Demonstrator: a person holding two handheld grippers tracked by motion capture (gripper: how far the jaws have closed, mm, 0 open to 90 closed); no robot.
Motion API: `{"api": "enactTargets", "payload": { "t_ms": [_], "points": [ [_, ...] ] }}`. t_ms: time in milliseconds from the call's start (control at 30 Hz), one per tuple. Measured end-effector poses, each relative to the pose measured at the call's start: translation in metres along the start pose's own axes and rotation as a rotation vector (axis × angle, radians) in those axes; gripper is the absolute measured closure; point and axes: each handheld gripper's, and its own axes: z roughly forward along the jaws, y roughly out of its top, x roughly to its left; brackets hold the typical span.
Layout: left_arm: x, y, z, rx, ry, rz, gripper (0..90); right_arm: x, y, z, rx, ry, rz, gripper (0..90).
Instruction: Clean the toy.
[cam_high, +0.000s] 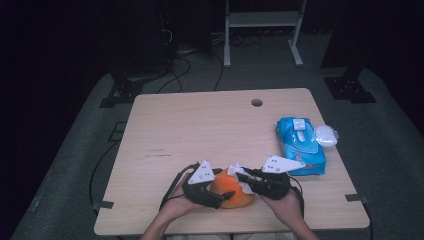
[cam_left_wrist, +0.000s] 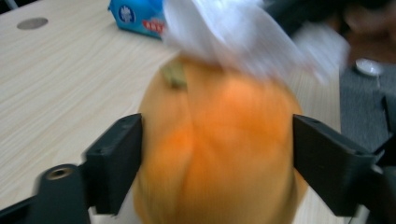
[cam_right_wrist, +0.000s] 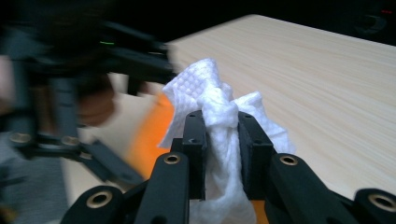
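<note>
A round orange fruit (cam_high: 236, 194) with a small stem (cam_left_wrist: 173, 74) sits at the table's near edge. My left gripper (cam_high: 224, 196) reaches in from the left, and its two jaws press against the fruit's (cam_left_wrist: 219, 140) sides. My right gripper (cam_high: 241, 176) comes from the right, shut on a crumpled white wipe (cam_right_wrist: 205, 88). The wipe (cam_left_wrist: 229, 32) lies over the top of the fruit. In the right gripper view the fruit (cam_right_wrist: 149, 140) shows orange behind the wipe, with the blurred left gripper (cam_right_wrist: 93, 158) beyond.
A blue pack of wet wipes (cam_high: 300, 145) lies at the table's right side, with a white round lid (cam_high: 326, 135) beside it at the edge. The wooden table (cam_high: 200, 125) has a cable hole (cam_high: 257, 102) near its far edge. A white frame stands on the floor behind.
</note>
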Motion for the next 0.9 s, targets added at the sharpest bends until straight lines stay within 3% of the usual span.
{"api": "enactTargets", "payload": {
  "t_ms": [67,100,167,233,300,400,433,467,533,600,733,833,900],
  "points": [
    [-0.001,-0.001,-0.001,0.009,0.011,0.038,24.5,0.006,0.001,0.003,0.01,0.001,-0.039,74.7],
    [0.0,-0.003,-0.002,0.008,0.008,0.036,29.2,0.005,0.001,0.003,0.015,-0.004,-0.043,74.8],
    [0.002,-0.005,-0.004,0.016,0.006,0.037,32.5,-0.004,0.0,-0.001,0.009,-0.015,-0.01,74.8],
    [0.005,-0.007,-0.006,0.017,0.004,0.026,33.9,-0.014,-0.005,-0.004,0.023,-0.069,-0.005,74.8],
    [0.008,-0.008,-0.006,0.013,-0.011,0.008,33.0,-0.018,-0.009,-0.005,0.025,-0.081,0.022,74.8],
    [0.007,-0.003,-0.004,0.016,-0.008,-0.028,17.7,-0.007,-0.005,-0.002,0.007,-0.065,-0.001,74.8],
    [0.007,-0.002,-0.003,0.015,-0.011,-0.03,16.7,-0.003,-0.004,0.0,0.0,-0.048,-0.01,74.7],
    [0.005,-0.002,-0.002,0.019,-0.011,-0.015,18.2,0.001,-0.003,0.001,-0.006,-0.025,-0.021,74.7],
    [0.005,-0.004,-0.004,0.016,-0.002,0.008,28.4,0.005,-0.002,0.003,0.006,-0.032,-0.055,74.8],
    [0.007,-0.006,-0.006,0.019,0.002,-0.007,32.5,-0.003,-0.003,0.0,0.003,-0.031,-0.023,74.8],
    [0.015,-0.011,-0.01,0.021,0.0,-0.027,35.0,-0.024,-0.015,-0.005,0.025,-0.089,0.041,74.8],
    [0.018,-0.014,-0.012,0.022,-0.008,-0.026,35.1,-0.021,-0.014,-0.004,0.02,-0.088,0.039,74.8],
    [0.019,-0.015,-0.012,0.013,-0.01,-0.039,35.2,-0.013,-0.009,-0.004,-0.001,-0.043,0.025,74.7]
  ]
}}
